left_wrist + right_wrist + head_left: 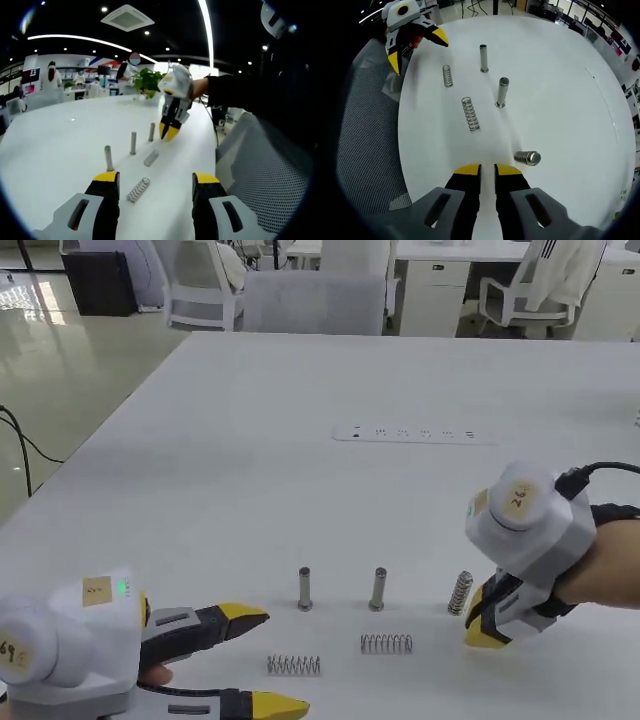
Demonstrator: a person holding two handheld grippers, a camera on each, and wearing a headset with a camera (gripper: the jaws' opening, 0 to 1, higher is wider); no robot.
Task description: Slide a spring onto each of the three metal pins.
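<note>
Three metal pins stand upright on the white worktop point(250, 460): left pin point(305, 589) and middle pin point(378, 589) are bare, right pin point(534, 158) carries a fitted spring point(460, 593). That makes three springs. The two loose ones, left loose spring point(294, 665) and right loose spring point(386, 644), lie flat with long axes running 9-to-3 in the head view. Left gripper point(155, 177) has jaws apart, left loose spring just off its tips at 3 o'clock. Right gripper point(487, 169) has jaws nearly together and empty, sprung pin near at 10 o'clock.
</note>
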